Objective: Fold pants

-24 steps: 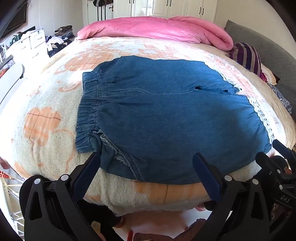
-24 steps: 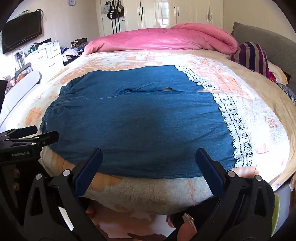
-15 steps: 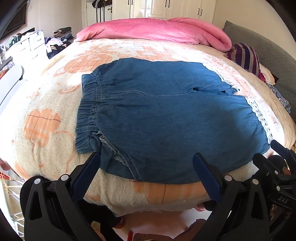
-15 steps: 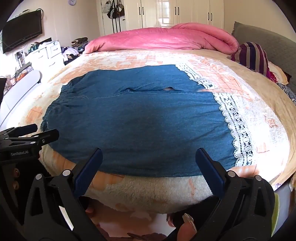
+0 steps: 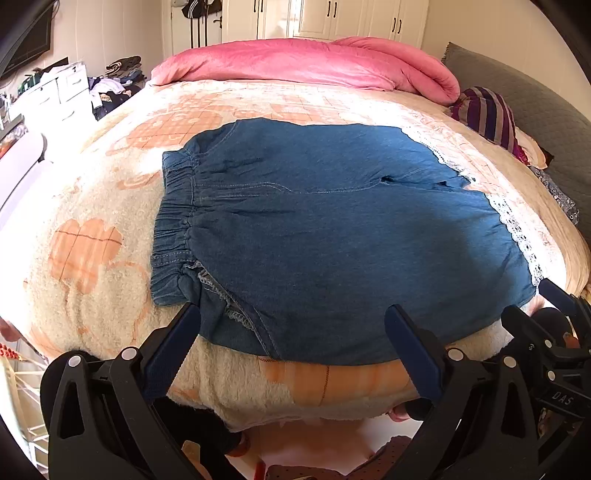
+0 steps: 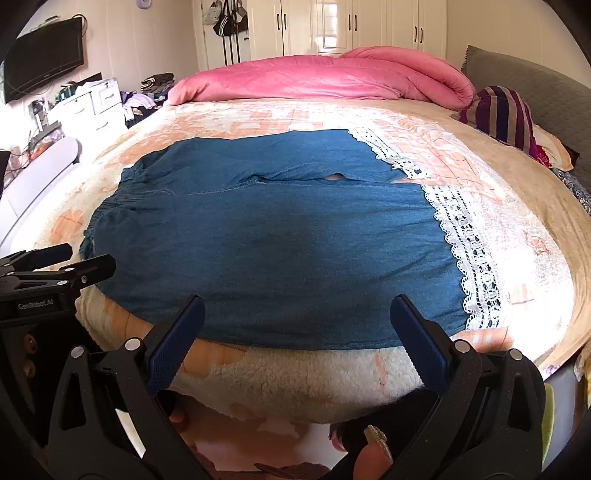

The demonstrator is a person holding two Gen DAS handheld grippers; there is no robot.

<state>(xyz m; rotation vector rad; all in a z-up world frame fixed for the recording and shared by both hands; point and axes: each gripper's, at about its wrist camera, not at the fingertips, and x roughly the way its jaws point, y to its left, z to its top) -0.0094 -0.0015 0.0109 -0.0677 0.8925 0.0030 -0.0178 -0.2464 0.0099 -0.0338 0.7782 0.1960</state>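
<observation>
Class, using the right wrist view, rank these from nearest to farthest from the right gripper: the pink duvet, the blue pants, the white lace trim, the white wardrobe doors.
1. blue pants: directly ahead of the right gripper, by the bed's near edge.
2. white lace trim: on the pants' right side.
3. pink duvet: across the bed's far end.
4. white wardrobe doors: back wall, beyond the bed.

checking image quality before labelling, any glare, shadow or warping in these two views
Left wrist view: strong fisheye bulge, blanket blown out white on the left, a soft shadow on the pants, both in focus. Right wrist view: same bulge, glare washing out the lace hem and blanket at right, a dim patch mid-pants, dark corners.
</observation>
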